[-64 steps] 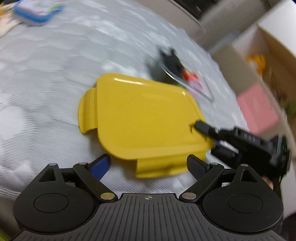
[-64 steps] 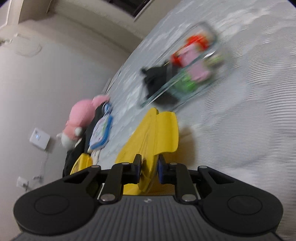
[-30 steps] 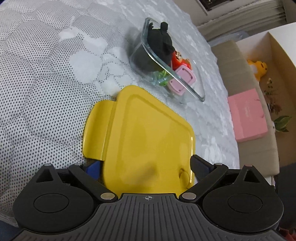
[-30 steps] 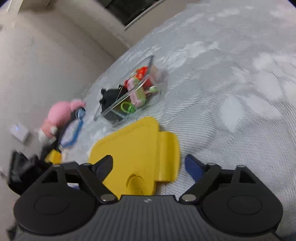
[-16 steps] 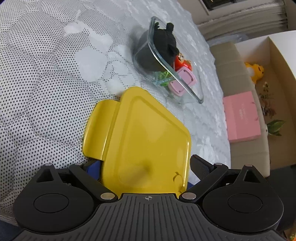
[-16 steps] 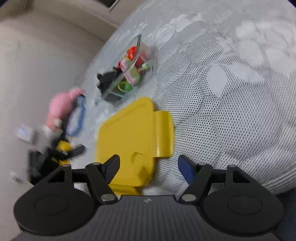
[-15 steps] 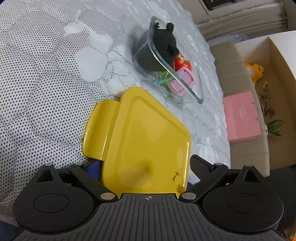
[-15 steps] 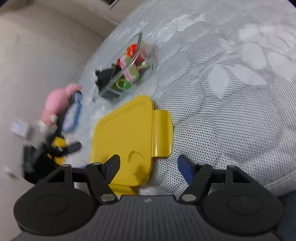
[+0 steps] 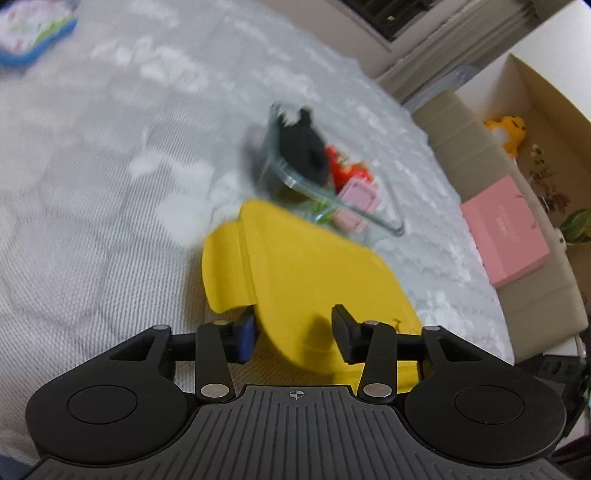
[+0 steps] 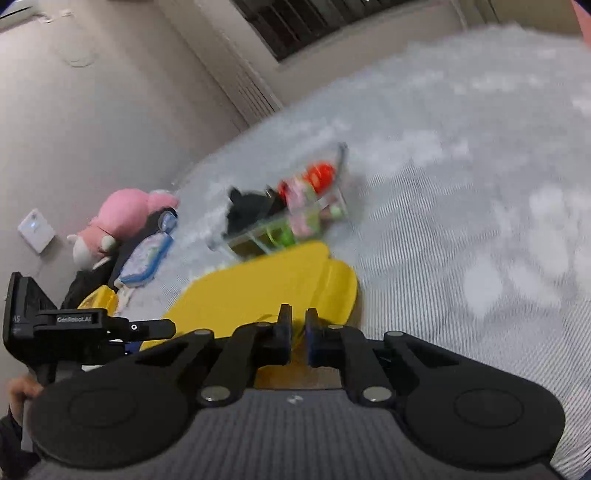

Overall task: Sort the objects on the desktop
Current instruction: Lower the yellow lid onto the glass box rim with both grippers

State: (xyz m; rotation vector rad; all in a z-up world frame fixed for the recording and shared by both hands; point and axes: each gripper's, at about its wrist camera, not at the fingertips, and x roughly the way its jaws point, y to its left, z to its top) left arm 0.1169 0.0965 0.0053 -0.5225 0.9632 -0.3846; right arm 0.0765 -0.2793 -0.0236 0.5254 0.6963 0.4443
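Beige wall (image 10: pixel 92 122), slatted window (image 10: pixel 295 22), grey quilted bedspread (image 9: pixel 92 184).

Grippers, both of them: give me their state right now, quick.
Left gripper: shut on the yellow lid, jaws just closed across its near corner.
Right gripper: shut on the same yellow lid's edge, jaws just closed.

Left tool (image 9: pixel 293 334) and right tool (image 10: pixel 298 338) both clamped, jaws just closed, pointing downward

Right gripper (image 10: pixel 298 334) pinches the yellow lid's (image 10: pixel 258 291) edge, glass container (image 10: pixel 284 225) of toys just beyond
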